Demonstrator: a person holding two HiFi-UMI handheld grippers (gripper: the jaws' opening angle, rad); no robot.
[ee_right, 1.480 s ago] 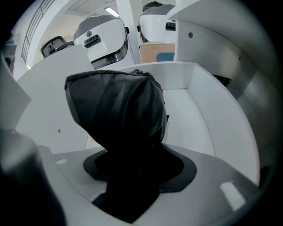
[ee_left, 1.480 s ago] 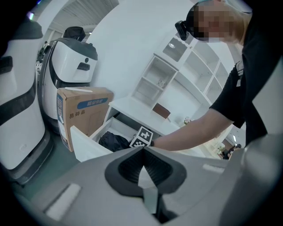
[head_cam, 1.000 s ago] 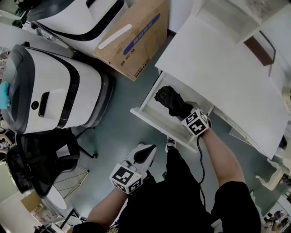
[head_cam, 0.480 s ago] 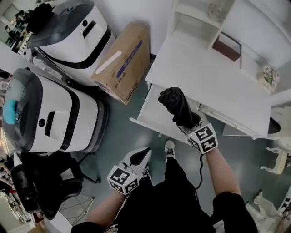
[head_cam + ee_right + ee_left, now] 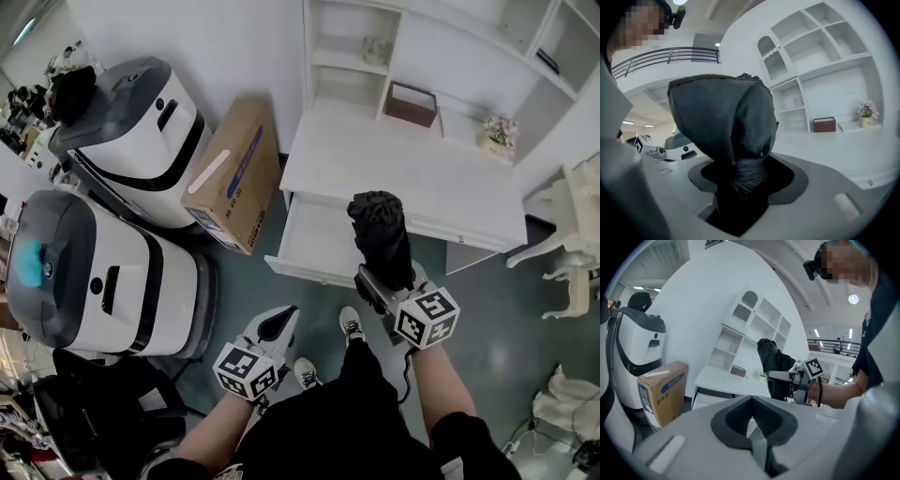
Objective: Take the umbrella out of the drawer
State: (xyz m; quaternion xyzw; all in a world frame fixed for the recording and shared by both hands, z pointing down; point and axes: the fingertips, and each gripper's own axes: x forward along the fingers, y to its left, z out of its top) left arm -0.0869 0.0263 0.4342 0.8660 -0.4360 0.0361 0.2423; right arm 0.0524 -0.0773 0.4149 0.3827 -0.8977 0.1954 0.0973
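**Holding the umbrella up, clear of the drawer**

So the black folded umbrella [image 5: 380,239] is out in the air, standing more or less upright in front of the white desk [image 5: 403,173]. From above it sits over the right end of the open drawer [image 5: 309,272]. The right gripper [image 5: 380,284] is clamped hard around its lower end. In the right gripper view the bunched fabric [image 5: 726,136] fills the gap between the jaws and balloons out above them.

The left gripper [image 5: 278,326] hangs low on the near left, well apart from the umbrella. Its jaws are pinched together with nothing between them, and it points out over the floor. Its own camera catches the umbrella [image 5: 774,366] off to the right, held up higher than the desk top.

Around that: a cardboard box [image 5: 230,178] leans just left of the desk, and two big white-and-grey machines [image 5: 103,272] stand further left. A white shelf unit [image 5: 422,47] rises at the far side of the desk, with a small brown box [image 5: 411,103] and a little flower pot [image 5: 497,136] on it. A white chair [image 5: 562,234] is at the far right.
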